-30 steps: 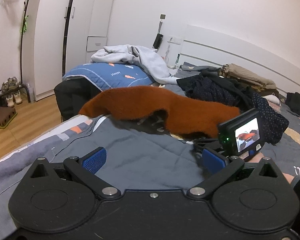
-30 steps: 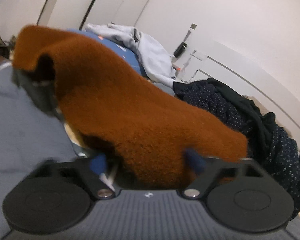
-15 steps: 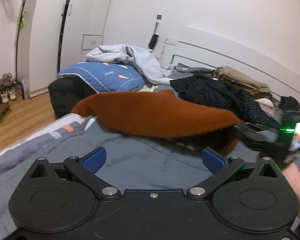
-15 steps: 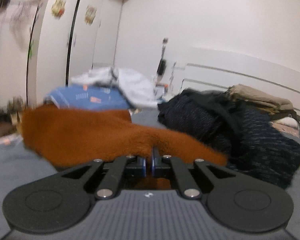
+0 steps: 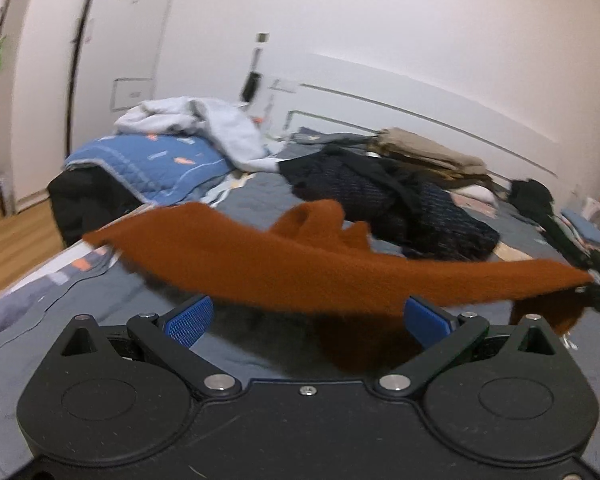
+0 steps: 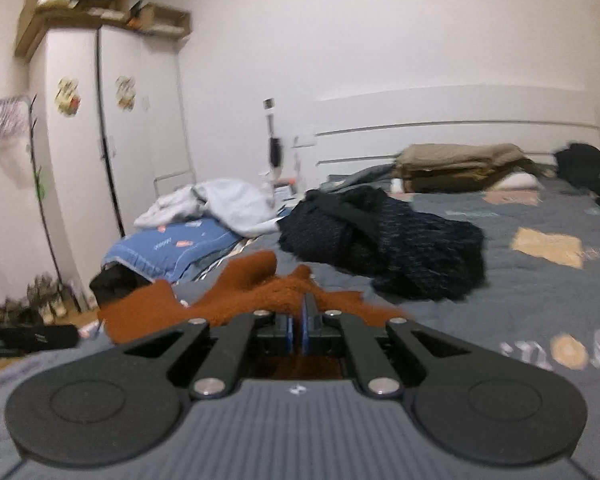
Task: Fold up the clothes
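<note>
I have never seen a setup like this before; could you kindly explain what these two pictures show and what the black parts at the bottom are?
There is no robot here: a person holds a two-finger gripper in each hand, and a fisheye camera on each looks forward along its fingers. The black shape at the bottom of each picture is that gripper's own body.

In the left-hand view, the left gripper stands open, its blue pads apart, with the rust-brown sweater stretched across in front of it. In the right-hand view, the right gripper is shut on the sweater.

All this happens over a bed with a grey quilt. On it lie a dark navy clothes heap, a pale grey garment on a blue quilt, and folded tan clothes.
</note>
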